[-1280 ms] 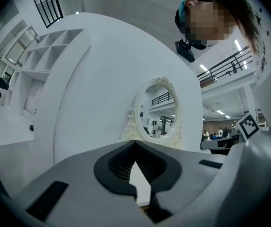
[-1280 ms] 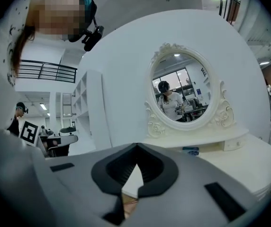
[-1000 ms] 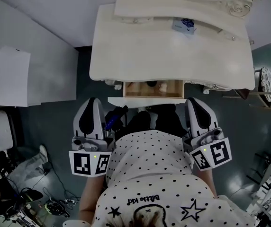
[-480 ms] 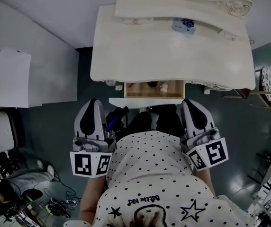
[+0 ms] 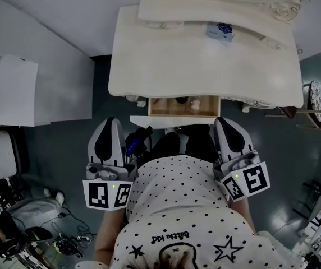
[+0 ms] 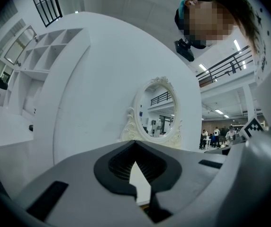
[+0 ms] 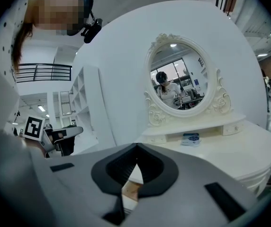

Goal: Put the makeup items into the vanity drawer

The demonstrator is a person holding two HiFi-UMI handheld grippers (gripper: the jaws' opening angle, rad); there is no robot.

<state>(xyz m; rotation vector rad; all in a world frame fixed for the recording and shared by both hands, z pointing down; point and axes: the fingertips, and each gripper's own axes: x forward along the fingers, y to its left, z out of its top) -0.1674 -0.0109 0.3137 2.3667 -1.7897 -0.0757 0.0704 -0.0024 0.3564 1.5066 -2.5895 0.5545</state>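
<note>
The right gripper (image 5: 226,120) has its jaws pressed fully together with nothing between them, and is held low at the person's right side, pointing toward the vanity. The left gripper (image 5: 111,119) mirrors it on the other side, its jaws likewise together and empty. Between them, just under the front edge of the cream vanity top (image 5: 166,66), the wooden drawer (image 5: 159,106) stands pulled partway out. It holds a few small items, one dark (image 5: 180,100) and one pale pink (image 5: 193,102), too small to identify. One small blue-and-white packet (image 5: 221,29) lies well apart from the drawer, at the back of the top and to the right, just in front of the low shelf under the oval mirror (image 7: 183,82). If that packet belongs to the makeup set, the job looks nearly done, and the right gripper seems the better one to fetch it. To do that well, the jaws should open before reaching. They should come down across the packet's narrow sides and lift it clear of the shelf, then lower it into a free spot inside the drawer. Dropping it from above the rim risks a miss. The left gripper can steady the white drawer front (image 5: 174,120).
</note>
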